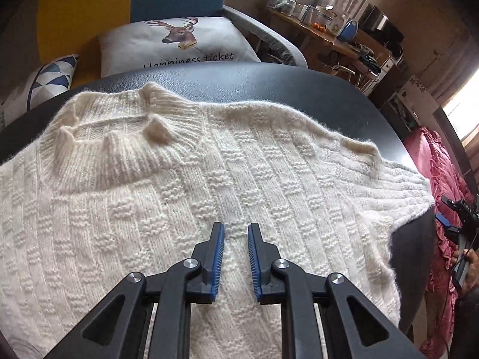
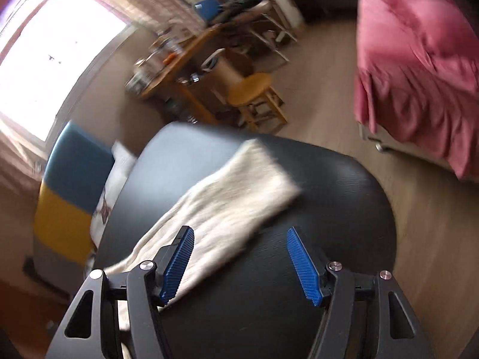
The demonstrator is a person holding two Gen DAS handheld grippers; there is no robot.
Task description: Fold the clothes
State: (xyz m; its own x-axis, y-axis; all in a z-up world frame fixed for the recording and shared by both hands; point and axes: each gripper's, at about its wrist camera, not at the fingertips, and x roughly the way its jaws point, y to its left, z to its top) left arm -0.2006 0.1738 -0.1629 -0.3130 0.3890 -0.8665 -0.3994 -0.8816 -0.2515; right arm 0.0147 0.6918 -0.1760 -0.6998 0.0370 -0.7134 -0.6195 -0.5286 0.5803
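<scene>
While your left gripper (image 1: 236, 230) hangs over the middle of the cream knit sweater (image 1: 185, 197), its 2 blue-padded fingers (image 1: 218, 257) stand a narrow gap apart with nothing between them; whether the tips touch the knit below cannot be told. The sweater lies spread flat, front up, on the black table (image 1: 269, 80), its ribbed collar (image 1: 119, 131) at the far left of your left wrist view and 1 sleeve (image 1: 398, 185) running out to the right table edge. Beyond the far edge of the table sit a deer-print cushion (image 1: 176, 45) and, left of it, a blue-and-white triangle-patterned cushion (image 1: 48, 80).

Your right gripper (image 2: 239, 233) is spread wide and grips nothing. In its blurred view, it hovers above the black table, with the sleeve (image 2: 239, 197) stretching diagonally from near left to far right; the left blue pad (image 2: 178, 266) overlaps the sleeve's near part in the picture, while the right pad (image 2: 304, 266) stands over bare tabletop. Farther off you can see a wooden stool (image 2: 257, 98), a cluttered wooden desk (image 2: 191, 56) to its left, and a pink bedspread (image 2: 419, 68) at the far right.

At the right edge of your left wrist view, the right gripper (image 1: 449, 221) shows beside the pink bedspread (image 1: 440, 179).
</scene>
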